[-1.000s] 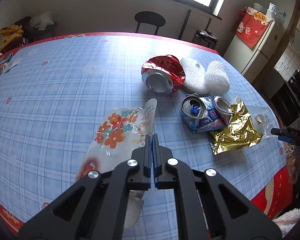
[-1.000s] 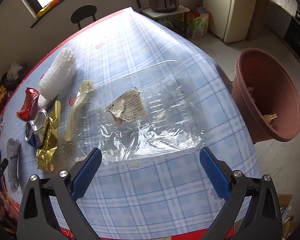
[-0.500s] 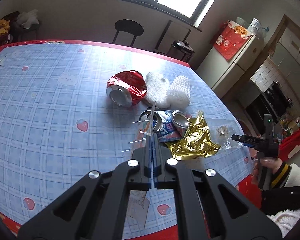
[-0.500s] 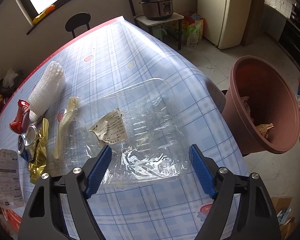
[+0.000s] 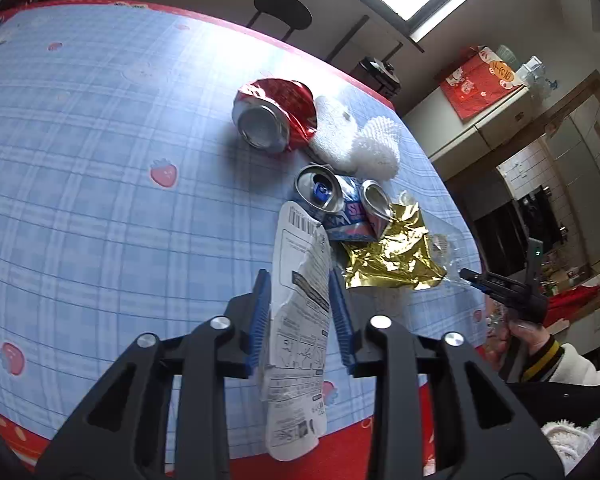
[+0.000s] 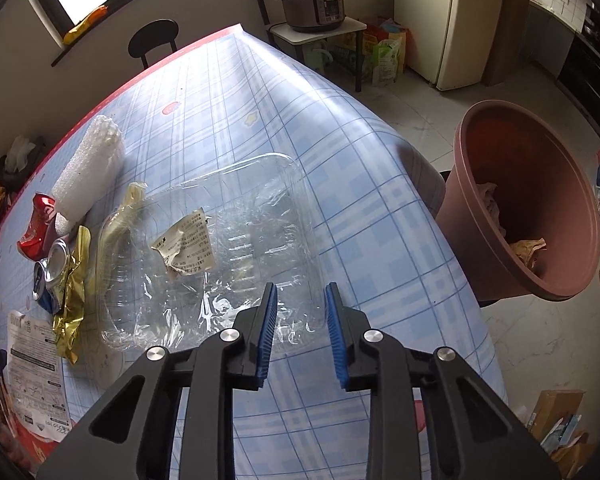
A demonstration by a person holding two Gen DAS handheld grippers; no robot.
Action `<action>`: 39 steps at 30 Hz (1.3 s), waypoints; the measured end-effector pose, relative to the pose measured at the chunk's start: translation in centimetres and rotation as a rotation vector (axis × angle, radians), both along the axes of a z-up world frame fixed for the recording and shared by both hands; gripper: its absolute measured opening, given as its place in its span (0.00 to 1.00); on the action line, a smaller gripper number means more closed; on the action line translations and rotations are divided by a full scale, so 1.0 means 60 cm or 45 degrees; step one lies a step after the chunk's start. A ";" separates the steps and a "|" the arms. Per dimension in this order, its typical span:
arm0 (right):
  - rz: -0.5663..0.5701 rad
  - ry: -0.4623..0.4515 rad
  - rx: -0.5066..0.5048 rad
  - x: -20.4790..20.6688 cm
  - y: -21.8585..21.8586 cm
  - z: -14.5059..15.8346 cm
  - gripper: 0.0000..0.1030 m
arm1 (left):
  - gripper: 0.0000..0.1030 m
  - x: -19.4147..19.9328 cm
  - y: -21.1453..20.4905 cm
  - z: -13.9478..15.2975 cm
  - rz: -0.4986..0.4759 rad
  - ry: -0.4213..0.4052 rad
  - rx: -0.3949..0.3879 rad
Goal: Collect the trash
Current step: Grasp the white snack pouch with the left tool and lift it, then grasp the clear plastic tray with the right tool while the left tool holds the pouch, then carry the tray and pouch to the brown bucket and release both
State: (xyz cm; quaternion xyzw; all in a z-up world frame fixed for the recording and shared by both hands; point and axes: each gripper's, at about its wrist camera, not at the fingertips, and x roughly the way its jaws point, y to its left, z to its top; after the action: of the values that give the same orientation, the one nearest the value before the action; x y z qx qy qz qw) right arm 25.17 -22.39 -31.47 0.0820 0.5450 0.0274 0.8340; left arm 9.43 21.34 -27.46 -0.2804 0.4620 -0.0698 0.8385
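My left gripper is partly open with a white printed wrapper lying between its blue pads, over the near table edge. Beyond it lie a crushed blue can, gold foil, a crushed red can and white foam. My right gripper is partly open, its pads astride the near rim of a clear plastic clamshell tray with a torn paper label. The wrapper also shows in the right wrist view.
A brown trash tub with some trash inside stands on the floor right of the table. The table has a blue plaid cloth. A black stool stands at the far side. The other gripper and hand show at the right.
My left gripper has opened from shut and the wrapper now lies flat between its pads. My right gripper has narrowed and come down onto the clamshell's near rim.
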 end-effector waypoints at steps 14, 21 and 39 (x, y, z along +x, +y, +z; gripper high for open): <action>0.054 0.011 0.017 -0.006 0.015 0.000 0.16 | 0.31 0.024 -0.063 -0.081 -0.148 0.154 -0.014; 0.068 -0.118 0.068 -0.019 0.000 0.061 0.11 | 0.24 0.009 -0.063 -0.020 -0.146 0.030 0.017; 0.178 -0.515 -0.011 -0.045 -0.011 0.238 0.08 | 0.24 -0.013 -0.072 0.187 -0.029 -0.316 0.219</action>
State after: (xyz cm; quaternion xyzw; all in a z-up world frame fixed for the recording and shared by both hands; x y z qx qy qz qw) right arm 22.44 -23.06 -17.21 0.0333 0.3711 0.0988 0.9227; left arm 8.65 17.04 -16.27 -0.1913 0.3622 -0.0737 0.9093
